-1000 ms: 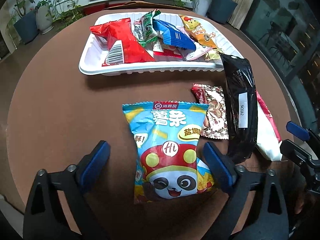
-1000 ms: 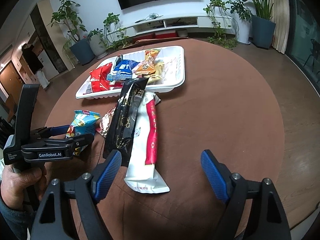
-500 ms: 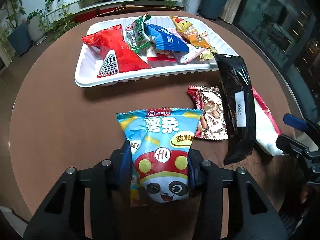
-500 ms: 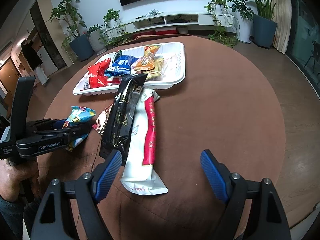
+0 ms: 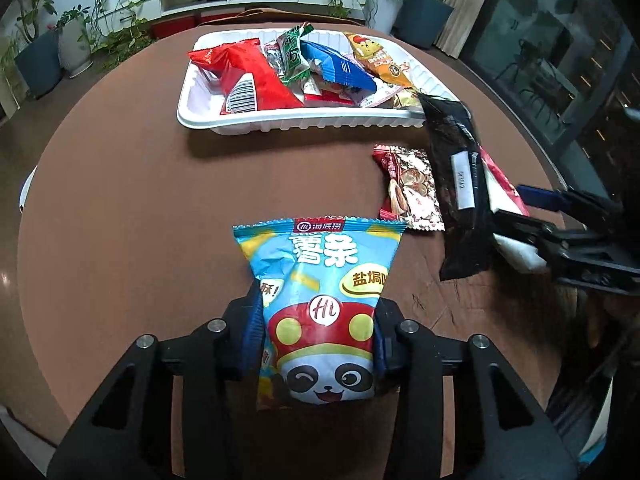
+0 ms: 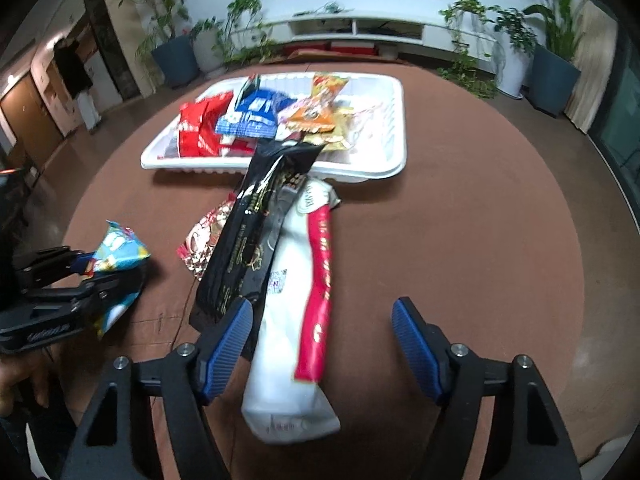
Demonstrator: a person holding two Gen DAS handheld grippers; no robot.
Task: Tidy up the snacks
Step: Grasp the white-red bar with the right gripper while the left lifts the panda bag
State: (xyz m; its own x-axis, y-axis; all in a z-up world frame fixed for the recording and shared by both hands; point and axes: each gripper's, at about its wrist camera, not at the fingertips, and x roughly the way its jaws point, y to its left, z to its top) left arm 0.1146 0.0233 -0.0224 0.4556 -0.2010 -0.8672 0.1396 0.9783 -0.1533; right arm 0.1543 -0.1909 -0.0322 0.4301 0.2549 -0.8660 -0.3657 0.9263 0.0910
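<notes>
Blue chip bag (image 5: 324, 304): panda print, upright between the left gripper's pads, pinched at its lower half
White-and-red pack (image 6: 298, 320): long, flat on the brown table, lower end between the right gripper's closing fingers, untouched
Black pack (image 6: 256, 232): long, overlapping the white one's left side, top end on the tray rim
Gold-red packet (image 5: 412, 188): flat, just left of the black pack
White tray (image 5: 200, 120): holds red, green, blue and orange packets in a heap
</notes>
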